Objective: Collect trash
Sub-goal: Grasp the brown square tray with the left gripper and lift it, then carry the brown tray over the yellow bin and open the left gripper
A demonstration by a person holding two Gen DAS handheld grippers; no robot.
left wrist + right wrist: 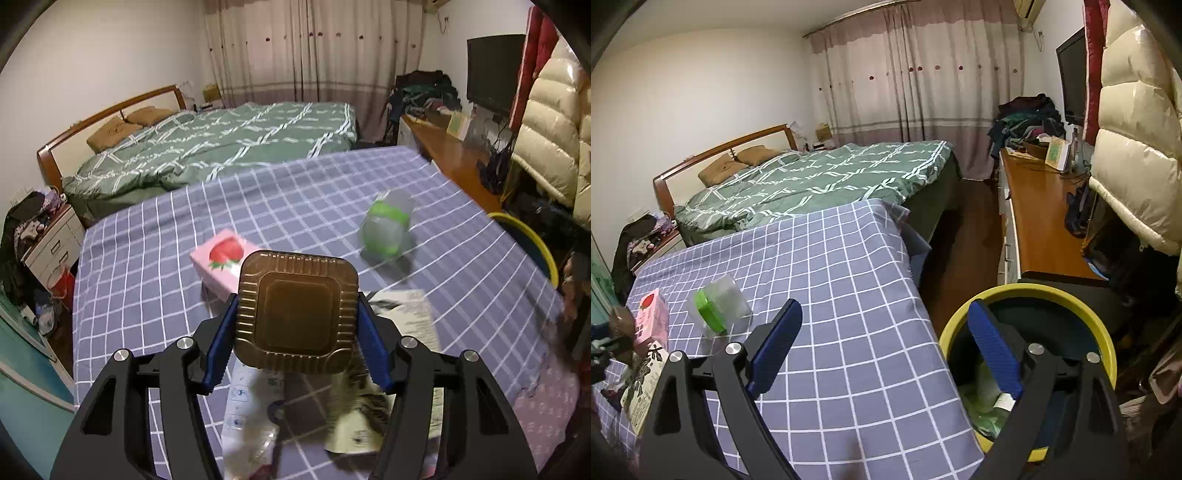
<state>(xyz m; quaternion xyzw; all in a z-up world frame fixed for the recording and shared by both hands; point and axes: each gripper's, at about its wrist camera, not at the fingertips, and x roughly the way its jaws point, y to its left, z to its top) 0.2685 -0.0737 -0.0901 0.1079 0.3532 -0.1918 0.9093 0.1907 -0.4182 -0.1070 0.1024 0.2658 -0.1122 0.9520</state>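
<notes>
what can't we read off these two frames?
- Papers, left wrist: blurred, part behind the left tongs and foil tray.
- Bottle, left wrist: motion-blurred, label unreadable.
- Bin contents, right wrist: dark, part behind the right tongs.
- Carton, right wrist: cut off by the tongs.

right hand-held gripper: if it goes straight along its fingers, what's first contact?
Likely the yellow-rimmed trash bin: the open right hand-held gripper hovers over the table's edge beside it. Depth is unclear.
</notes>
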